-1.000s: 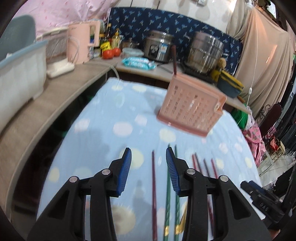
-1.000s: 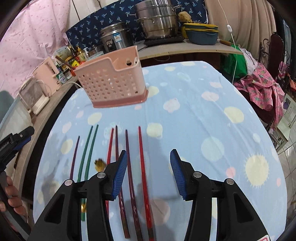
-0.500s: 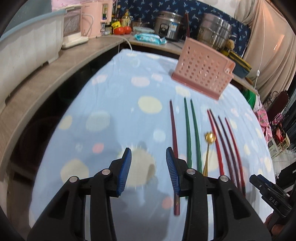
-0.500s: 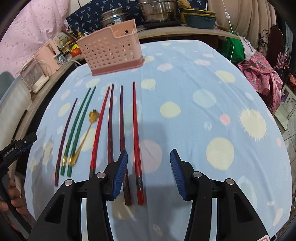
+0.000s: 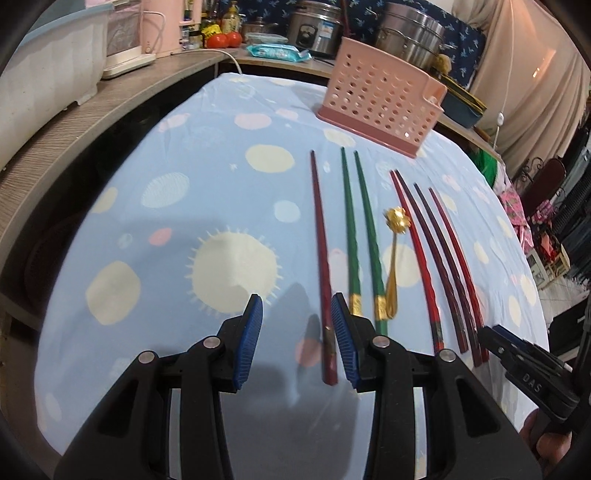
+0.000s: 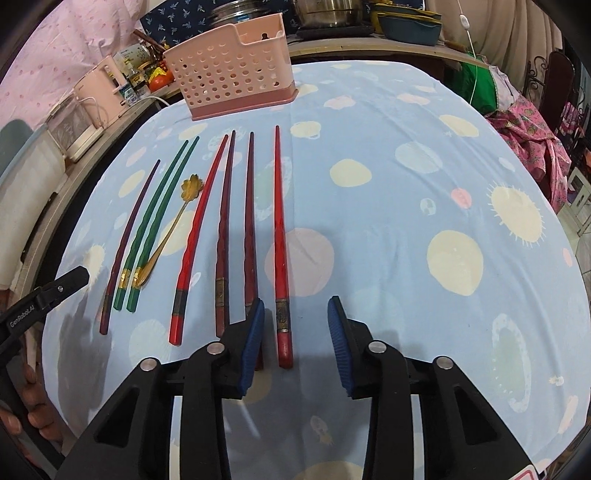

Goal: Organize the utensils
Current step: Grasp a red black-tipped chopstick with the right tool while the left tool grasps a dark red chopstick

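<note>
Several chopsticks lie side by side on the blue spotted tablecloth: a dark maroon one (image 5: 320, 236), a green pair (image 5: 360, 229), a gold flower-headed spoon (image 5: 395, 240) and red and dark red ones (image 6: 279, 229). A pink perforated utensil basket (image 5: 380, 96) stands behind them, also seen in the right wrist view (image 6: 232, 70). My left gripper (image 5: 296, 341) is open, its jaws around the near end of the maroon chopstick. My right gripper (image 6: 295, 341) is open above the near end of the rightmost red chopstick.
A wooden counter (image 5: 74, 110) runs along the left with a pink kettle, tomatoes, bottles and a grey bin. Steel pots (image 5: 410, 33) and a rice cooker stand behind the basket. The tablecloth's front edge is close below both grippers.
Both grippers have drawn back toward the near ends of the chopsticks, so the basket looks farther away. Both stay open.
</note>
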The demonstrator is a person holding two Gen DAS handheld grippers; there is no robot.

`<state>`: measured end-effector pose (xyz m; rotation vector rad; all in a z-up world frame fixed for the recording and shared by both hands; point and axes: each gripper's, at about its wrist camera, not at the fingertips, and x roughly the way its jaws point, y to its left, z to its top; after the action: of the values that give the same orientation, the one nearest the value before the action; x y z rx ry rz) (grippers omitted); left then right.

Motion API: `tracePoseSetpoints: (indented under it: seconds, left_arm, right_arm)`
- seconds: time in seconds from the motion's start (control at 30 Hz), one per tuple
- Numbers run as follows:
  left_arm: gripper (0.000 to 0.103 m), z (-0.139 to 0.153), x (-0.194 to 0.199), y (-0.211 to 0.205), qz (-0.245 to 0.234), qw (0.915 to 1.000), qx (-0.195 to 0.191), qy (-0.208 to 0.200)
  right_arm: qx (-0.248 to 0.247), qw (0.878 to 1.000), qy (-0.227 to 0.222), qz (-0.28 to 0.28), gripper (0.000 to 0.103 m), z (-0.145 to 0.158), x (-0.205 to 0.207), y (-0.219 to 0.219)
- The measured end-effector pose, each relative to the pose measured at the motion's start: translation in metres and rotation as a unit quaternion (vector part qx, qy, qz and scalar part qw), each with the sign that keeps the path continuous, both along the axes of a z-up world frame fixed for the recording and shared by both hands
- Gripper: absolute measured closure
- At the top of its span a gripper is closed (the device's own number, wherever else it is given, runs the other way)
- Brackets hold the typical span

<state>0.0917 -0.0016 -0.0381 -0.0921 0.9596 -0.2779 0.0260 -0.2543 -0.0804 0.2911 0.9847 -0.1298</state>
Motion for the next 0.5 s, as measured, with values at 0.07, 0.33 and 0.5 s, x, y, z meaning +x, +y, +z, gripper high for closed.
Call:
tracePoseSetpoints:
  seconds: [0.07,0.33,0.5]
  left_arm:
    - [0.066,-0.003,-0.002,-0.004,-0.006,1.0,0.002,0.004]
    - [0.066,-0.014,-0.009,-0.012,-0.019,0.9996,0.008,0.018]
    - [0.067,-0.017,-0.011,-0.014,-0.022,0.9995,0.017,0.017]
  right_arm:
    - [-0.002,1.0,0.0,0.0,0.075,0.0,0.001,0.0]
    - [-0.011,1.0,0.0,0.004,0.085,-0.001,0.002,0.001]
    - [-0.014,1.0,-0.001,0.009,0.089,-0.002,0.001,0.004]
